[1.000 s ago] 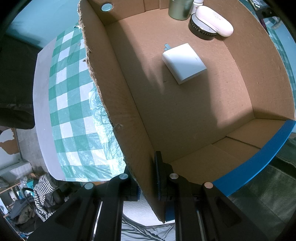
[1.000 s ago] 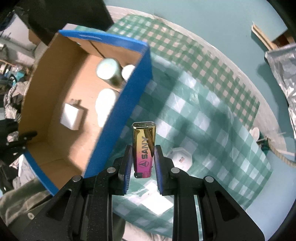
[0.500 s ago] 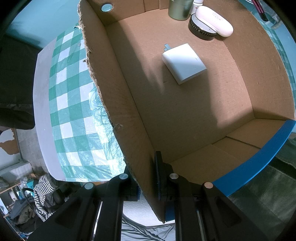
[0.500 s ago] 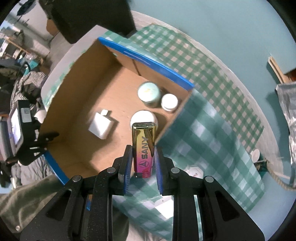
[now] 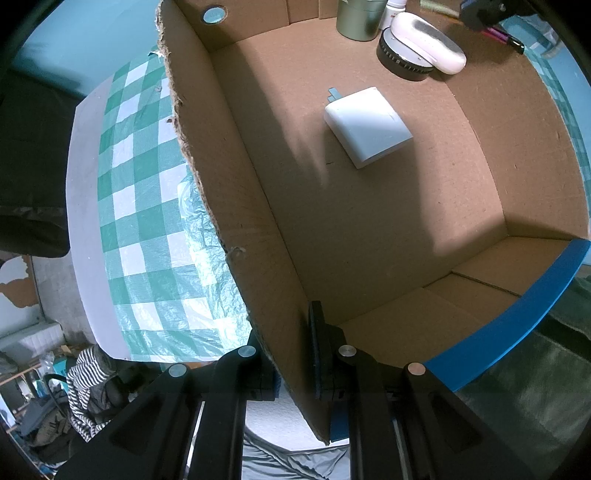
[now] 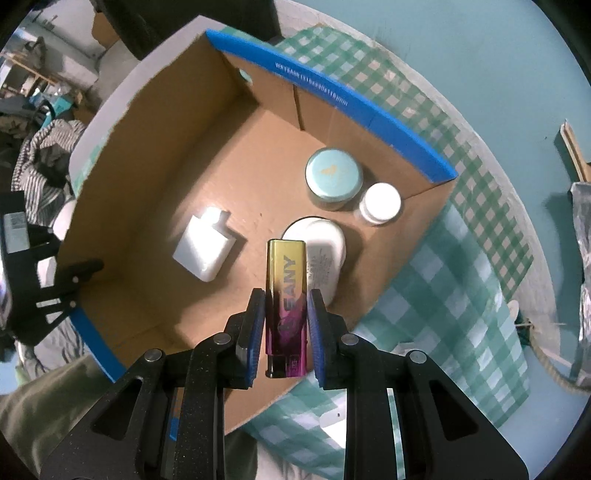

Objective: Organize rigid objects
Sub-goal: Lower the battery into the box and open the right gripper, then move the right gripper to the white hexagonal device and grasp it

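My right claw (image 6: pixel 286 325) grips the lighter (image 6: pixel 286 295) above the cardboard box (image 6: pixel 155 206); my left claw (image 5: pixel 291 354) is clamped on the box's wall.

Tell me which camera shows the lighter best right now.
Right wrist: the lighter fills the centre, clamped in the right gripper above the cardboard box. Left wrist shows only a pink sliver of it at the top edge.

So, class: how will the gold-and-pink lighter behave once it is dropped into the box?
The lighter looks stiff and probably light, since the right hand-held gripper holds it upright by two narrow pads. Its glossy shell may be slippery. Tall and narrow, it will likely tip flat on the box floor rather than roll.
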Demonstrator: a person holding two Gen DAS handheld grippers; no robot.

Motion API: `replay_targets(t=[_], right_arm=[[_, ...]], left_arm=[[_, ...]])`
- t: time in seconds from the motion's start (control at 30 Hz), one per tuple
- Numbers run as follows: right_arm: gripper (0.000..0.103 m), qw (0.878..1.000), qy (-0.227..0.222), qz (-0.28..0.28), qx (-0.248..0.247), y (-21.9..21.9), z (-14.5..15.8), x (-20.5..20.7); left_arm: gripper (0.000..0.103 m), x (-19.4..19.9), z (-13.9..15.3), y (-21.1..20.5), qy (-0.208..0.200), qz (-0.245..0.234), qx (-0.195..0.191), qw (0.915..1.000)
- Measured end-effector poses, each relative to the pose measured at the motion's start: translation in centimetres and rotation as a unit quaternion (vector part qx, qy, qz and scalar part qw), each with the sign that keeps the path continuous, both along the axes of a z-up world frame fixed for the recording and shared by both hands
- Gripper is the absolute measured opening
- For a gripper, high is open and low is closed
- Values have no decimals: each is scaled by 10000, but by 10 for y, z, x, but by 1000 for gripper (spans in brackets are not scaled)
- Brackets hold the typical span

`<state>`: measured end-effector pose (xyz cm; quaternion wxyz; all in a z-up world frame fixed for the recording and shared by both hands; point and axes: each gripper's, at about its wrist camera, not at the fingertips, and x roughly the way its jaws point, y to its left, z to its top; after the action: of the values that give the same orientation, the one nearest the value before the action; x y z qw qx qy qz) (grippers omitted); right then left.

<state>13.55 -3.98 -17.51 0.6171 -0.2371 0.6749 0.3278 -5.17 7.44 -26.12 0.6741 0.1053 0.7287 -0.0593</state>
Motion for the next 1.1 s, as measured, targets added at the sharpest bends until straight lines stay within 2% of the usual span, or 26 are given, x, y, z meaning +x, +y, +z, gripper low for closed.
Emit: replay_targets(t=[0.2,0.6,0.67,0.8,1.1], right_arm=[[21,9998,107,-160,34,-3,-7,1],[22,9988,-27,-371,305,-14,17,1],[28,9987,-66,-403,304,-17,21,2],[32,9982,-135,-483,334,-26,29,3],[50,9965,-277,-743,254,-56,33,8]], left_arm=[[12,0,0,0,-2,-12,6,10000],[12,2,1,0,-13,-29,17,10000],[12,2,1,0,-11,-28,18,10000],[12,1,1,0,-23,-23,18,10000],[12,1,1,0,-27,-21,14,10000]])
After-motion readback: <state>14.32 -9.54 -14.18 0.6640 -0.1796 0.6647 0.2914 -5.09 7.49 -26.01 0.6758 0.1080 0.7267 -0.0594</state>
